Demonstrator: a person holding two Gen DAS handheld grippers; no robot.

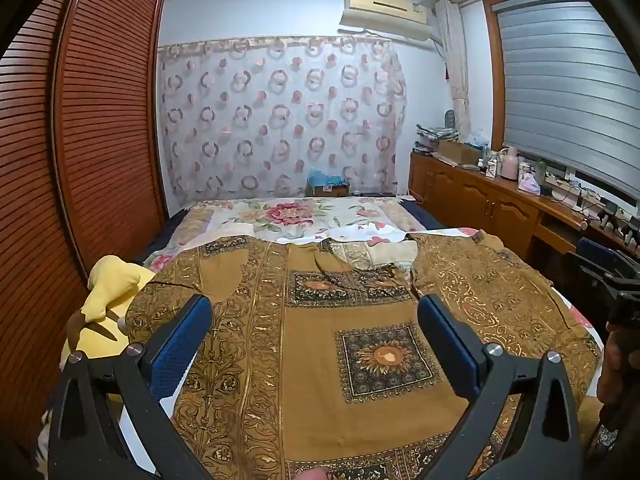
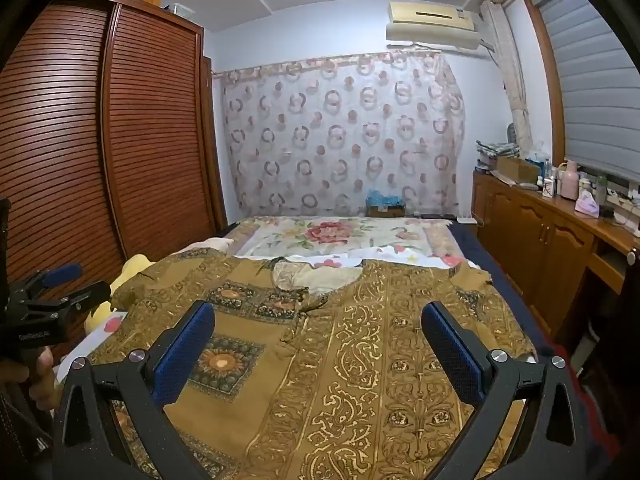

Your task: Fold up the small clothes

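Across the near half of the floral-sheeted bed lies a mustard patterned shirt, spread flat with its collar toward the far side. Above it hover the left gripper and right gripper, both spread wide and grasping nothing. Just left of the shirt sits a yellow plush toy.

Cut off, covered, or too small to read

Near hem of the ochre shirt lost below the bottom edge in both views, part of its front masked by the blue-padded fingers. Yellow plush toy half buried under the shirt's sleeve. Right gripper clipped by the frame edge in the left wrist view, jaw state unreadable there. Bottles and clutter on the desk too small to identify; small print on the left gripper blurred.
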